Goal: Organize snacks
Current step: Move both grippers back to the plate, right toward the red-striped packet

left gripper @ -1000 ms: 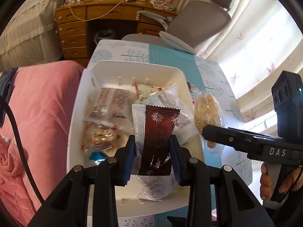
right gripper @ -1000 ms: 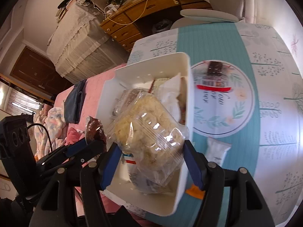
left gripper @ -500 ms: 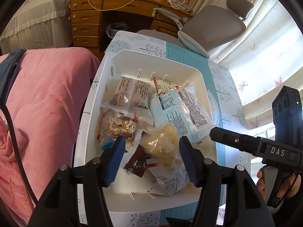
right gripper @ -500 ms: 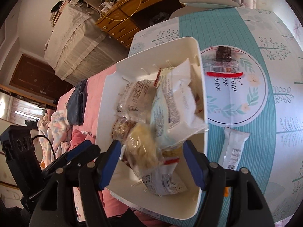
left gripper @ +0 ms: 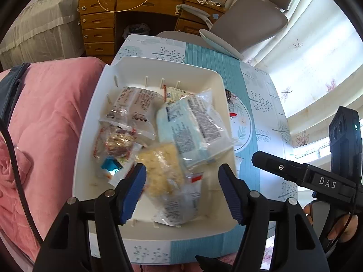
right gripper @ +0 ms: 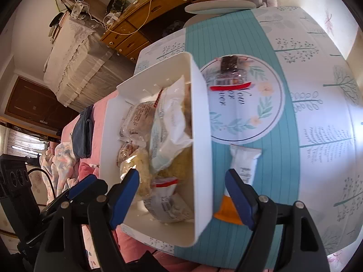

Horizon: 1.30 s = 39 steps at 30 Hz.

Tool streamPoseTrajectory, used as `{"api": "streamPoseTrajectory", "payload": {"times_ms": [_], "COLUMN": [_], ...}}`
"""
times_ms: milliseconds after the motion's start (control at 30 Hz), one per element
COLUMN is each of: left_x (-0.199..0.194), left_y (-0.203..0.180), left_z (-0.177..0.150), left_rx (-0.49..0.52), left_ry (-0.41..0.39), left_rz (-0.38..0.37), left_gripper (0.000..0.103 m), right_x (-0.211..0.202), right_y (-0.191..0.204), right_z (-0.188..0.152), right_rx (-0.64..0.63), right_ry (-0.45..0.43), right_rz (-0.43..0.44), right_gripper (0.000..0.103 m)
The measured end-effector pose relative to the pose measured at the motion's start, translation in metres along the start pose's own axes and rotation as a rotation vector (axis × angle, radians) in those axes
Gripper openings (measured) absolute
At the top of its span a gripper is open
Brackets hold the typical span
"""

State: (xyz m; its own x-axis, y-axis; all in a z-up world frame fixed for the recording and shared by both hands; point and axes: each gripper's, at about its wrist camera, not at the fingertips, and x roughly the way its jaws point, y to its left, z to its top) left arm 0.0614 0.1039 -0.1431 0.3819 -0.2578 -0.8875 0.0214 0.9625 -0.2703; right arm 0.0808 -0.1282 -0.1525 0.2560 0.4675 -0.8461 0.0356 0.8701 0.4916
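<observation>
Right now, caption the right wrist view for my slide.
Right tongs opening empty over the white bin of snacks; white packet and dark bar wait on the tablecloth.

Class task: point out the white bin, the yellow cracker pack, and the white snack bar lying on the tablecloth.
White bin (left gripper: 158, 68): left wrist view, far inner wall.
Yellow cracker pack (left gripper: 162, 170): left wrist view, middle of pack.
White snack bar (right gripper: 244, 163): right wrist view, upper white part.

White bin on my table, piled with snack packets, yellow crispy cake in clear wrap lying tilted on top at the near end, pale blue packet beside it, white-and-orange bar flat outside the bin
</observation>
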Motion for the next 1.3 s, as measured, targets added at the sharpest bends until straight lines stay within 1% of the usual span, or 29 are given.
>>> {"api": "streamPoseTrajectory", "payload": {"times_ms": [100, 133, 300, 367, 533, 633, 700, 767, 867, 900, 1000, 1100, 1200, 1300], "left_x": [0.0, 0.0, 0.003, 0.006, 0.015, 0.023, 0.028, 0.035, 0.045, 0.047, 0.057, 0.069, 0.082, 0.098], "left_y": [-0.018, -0.024, -0.057, -0.069, -0.094, -0.111, -0.121, -0.133, -0.151, -0.155, -0.171, -0.189, -0.2, -0.202], "left_z": [-0.003, -0.003, -0.007, -0.01, -0.022, -0.033, -0.04, -0.048, -0.06, -0.063, -0.072, -0.079, -0.082, -0.083], "left_rx": [-0.015, -0.018, -0.056, -0.09, -0.152, -0.185, -0.198, -0.194, -0.169, -0.161, -0.114, -0.047, -0.021, -0.038], "left_ry": [-0.002, -0.003, -0.014, -0.017, -0.017, -0.015, -0.015, -0.013, -0.022, -0.024, -0.033, -0.039, -0.042, -0.024], "left_rz": [-0.006, -0.005, 0.012, 0.023, 0.041, 0.055, 0.069, 0.1, 0.172, 0.182, 0.226, 0.272, 0.276, 0.298], "left_gripper": [0.067, 0.07, 0.072, 0.079, 0.081, 0.083, 0.083, 0.083, 0.083, 0.083, 0.083, 0.083, 0.083, 0.083], "right_x": [-0.011, -0.015, -0.032, -0.038, -0.049, -0.05, -0.052, -0.053, -0.052, -0.05, -0.046, -0.039, -0.033, -0.023], "right_y": [-0.012, -0.016, -0.043, -0.052, -0.076, -0.088, -0.097, -0.102, -0.107, -0.109, -0.112, -0.113, -0.112, -0.109], "right_z": [0.003, 0.005, 0.017, 0.022, 0.036, 0.043, 0.051, 0.058, 0.07, 0.076, 0.087, 0.096, 0.102, 0.105], "right_rx": [-0.007, -0.01, -0.039, -0.057, -0.132, -0.162, -0.179, -0.204, -0.25, -0.266, -0.294, -0.33, -0.362, -0.405], "right_ry": [-0.007, -0.009, -0.001, 0.001, 0.006, 0.025, 0.034, 0.036, 0.027, 0.025, 0.023, 0.015, -0.011, -0.032], "right_rz": [-0.011, -0.014, -0.041, -0.048, -0.078, -0.091, -0.085, -0.085, -0.088, -0.088, -0.072, -0.068, -0.057, -0.051], "right_gripper": [0.078, 0.078, 0.078, 0.078, 0.078, 0.078, 0.078, 0.078, 0.078, 0.078, 0.078, 0.078, 0.078, 0.078]}}
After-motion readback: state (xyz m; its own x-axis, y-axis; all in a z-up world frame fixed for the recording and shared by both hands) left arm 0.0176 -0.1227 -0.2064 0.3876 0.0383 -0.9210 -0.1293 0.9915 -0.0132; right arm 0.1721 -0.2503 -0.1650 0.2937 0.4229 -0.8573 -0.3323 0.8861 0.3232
